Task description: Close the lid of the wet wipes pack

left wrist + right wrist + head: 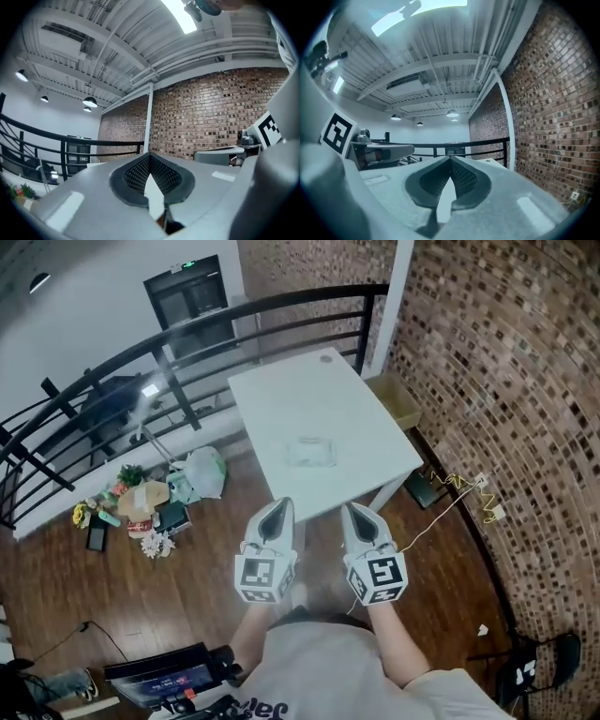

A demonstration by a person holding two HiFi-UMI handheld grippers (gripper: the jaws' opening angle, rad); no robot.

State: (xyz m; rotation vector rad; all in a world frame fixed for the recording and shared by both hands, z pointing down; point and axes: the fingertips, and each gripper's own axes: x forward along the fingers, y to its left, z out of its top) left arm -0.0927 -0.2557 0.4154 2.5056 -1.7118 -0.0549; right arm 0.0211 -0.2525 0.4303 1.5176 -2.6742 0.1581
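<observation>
The wet wipes pack (310, 452) lies flat on the white table (281, 395), pale and hard to make out; whether its lid is open I cannot tell. My left gripper (278, 506) and right gripper (353, 510) hover side by side off the table's near edge, short of the pack, tips pointing toward it. Both are shut with nothing between the jaws. In the left gripper view the left gripper (149, 157) has its tips touching, and in the right gripper view the right gripper (450, 160) does too; both aim at brick wall and ceiling, and the pack is hidden there.
A black railing (141, 357) runs behind and left of the table. A brick wall (497, 381) stands at the right, with a cardboard box (398, 399) beside the table. Bags and clutter (150, 498) lie on the wood floor at left. A cable (459, 488) trails at right.
</observation>
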